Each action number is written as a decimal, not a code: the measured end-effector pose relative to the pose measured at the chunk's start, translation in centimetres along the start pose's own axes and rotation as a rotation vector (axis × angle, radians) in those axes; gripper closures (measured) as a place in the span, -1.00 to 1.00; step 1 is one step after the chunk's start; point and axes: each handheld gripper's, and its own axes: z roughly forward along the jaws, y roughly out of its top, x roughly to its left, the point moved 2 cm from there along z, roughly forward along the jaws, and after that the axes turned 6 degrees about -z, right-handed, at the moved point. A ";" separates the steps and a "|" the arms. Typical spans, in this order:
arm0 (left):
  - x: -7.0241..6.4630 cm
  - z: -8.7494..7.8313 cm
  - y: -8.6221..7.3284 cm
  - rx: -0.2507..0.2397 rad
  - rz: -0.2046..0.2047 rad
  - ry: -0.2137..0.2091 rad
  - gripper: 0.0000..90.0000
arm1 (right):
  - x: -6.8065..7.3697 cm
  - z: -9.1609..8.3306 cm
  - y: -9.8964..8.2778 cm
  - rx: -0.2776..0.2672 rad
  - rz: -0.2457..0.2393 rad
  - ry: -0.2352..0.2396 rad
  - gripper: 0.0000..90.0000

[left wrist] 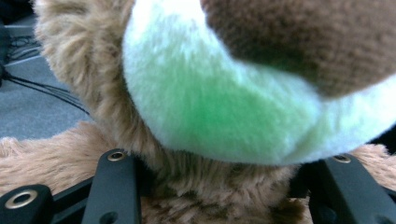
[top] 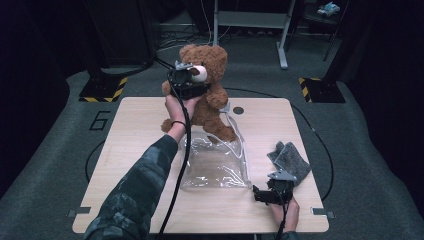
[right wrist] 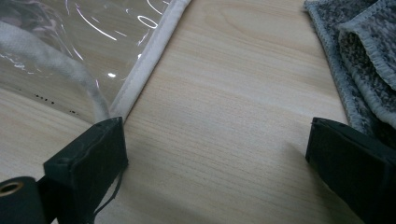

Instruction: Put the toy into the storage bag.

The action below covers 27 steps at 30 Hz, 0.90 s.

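A brown teddy bear (top: 207, 90) stands upright at the table's far side, its feet by the mouth of a clear plastic bag (top: 217, 162). My left gripper (top: 187, 82) is shut on the bear at the neck. In the left gripper view its black jaws sit either side of the furry neck (left wrist: 210, 186), under the white muzzle (left wrist: 210, 107). My right gripper (top: 272, 190) rests near the front right of the table. Its jaws stand wide open (right wrist: 217, 140) over bare wood, the left one beside the bag's white seam (right wrist: 144, 60).
A folded grey cloth (top: 291, 159) lies right of the bag, just beyond my right gripper, and shows as grey cloth (right wrist: 359, 56) in the right gripper view. The wooden table (top: 140, 125) has bare room at its left. Beyond it are grey carpet and desk legs (top: 282, 45).
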 end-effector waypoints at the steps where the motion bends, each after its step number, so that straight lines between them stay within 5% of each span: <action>1: -0.1 -0.1 -0.2 0.012 0.006 -0.003 0.02 | 0.0 0.0 0.0 0.000 0.000 0.000 -0.90; 12: 0.5 -0.8 -2.7 0.093 -0.040 -0.026 -0.02 | 0.0 0.0 0.0 0.001 -0.001 -0.003 -0.90; 27: -0.2 -0.1 -6.1 0.210 -0.037 -0.019 -0.12 | 0.0 0.0 0.0 0.000 -0.001 -0.004 -0.90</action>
